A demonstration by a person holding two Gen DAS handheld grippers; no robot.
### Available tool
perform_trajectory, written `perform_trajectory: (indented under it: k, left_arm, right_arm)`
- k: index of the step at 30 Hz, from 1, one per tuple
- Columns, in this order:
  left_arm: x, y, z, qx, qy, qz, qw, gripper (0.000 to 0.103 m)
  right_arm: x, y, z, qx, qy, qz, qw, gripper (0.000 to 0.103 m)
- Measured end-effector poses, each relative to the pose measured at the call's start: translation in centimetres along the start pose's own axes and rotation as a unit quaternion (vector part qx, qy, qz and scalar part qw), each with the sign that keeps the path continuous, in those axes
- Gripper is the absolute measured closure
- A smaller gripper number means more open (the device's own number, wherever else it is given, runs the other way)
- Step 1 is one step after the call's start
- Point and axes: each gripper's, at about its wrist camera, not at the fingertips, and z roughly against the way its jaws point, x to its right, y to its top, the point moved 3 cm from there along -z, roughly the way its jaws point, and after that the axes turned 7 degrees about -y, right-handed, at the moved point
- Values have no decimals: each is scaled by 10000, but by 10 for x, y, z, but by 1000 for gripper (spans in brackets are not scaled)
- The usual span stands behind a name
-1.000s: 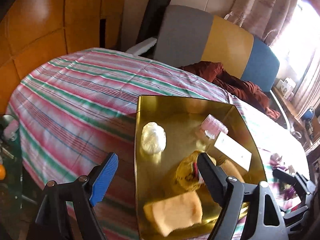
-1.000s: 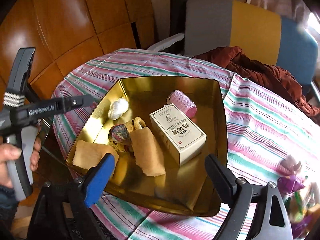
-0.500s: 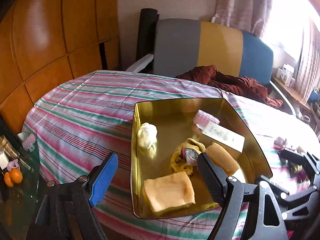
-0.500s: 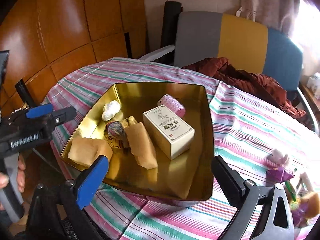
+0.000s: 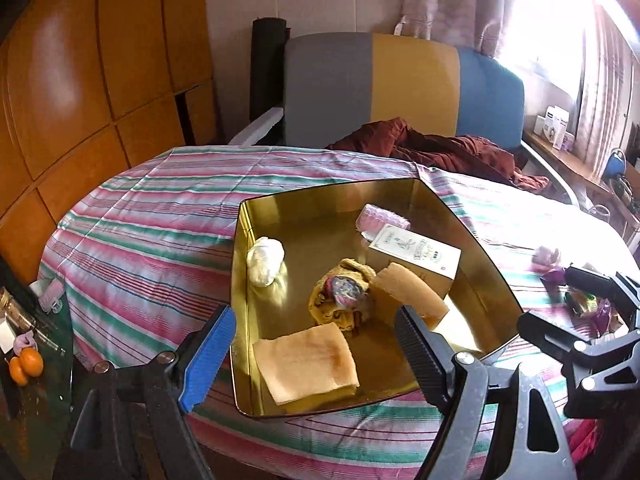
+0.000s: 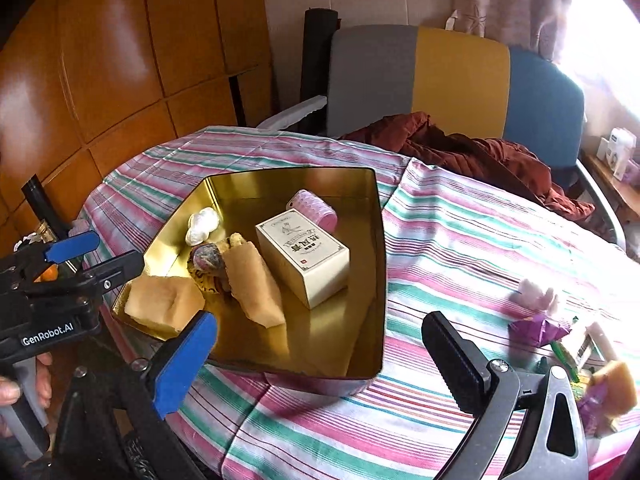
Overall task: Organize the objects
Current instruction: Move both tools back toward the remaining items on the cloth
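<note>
Left gripper (image 5: 312,354): spread, empty | right gripper (image 6: 320,354): jaws just opened, empty | tray (image 6: 376,280): near surface's front edge

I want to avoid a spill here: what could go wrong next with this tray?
The gold tray sits near the striped table's near edge; a nudge from either open gripper could tip it off. The white box rests against the tan cloth, so pulling one may shift the other.
</note>
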Motion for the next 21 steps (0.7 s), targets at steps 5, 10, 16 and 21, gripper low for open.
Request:
perform_trajectory:
  k: [5, 10, 16, 21]
  left_arm:
    - [7, -1, 1, -43, -57, -79, 9999, 20]
    - [12, -3, 0, -82, -171, -104, 9998, 20]
    - [20, -4, -1, -133, -362, -175, 9991, 20]
    - [25, -3, -2, -126, -506, -208, 9984, 20]
  right_arm:
    - [11, 0, 7, 63, -48, -40, 10000, 0]
    - [36, -3, 9, 50, -228, -256, 9994, 0]
    - [86, -15, 10, -74, -542, -704, 9960, 0]
    - [141, -19, 21, -47, -917, -1097, 9897, 0]
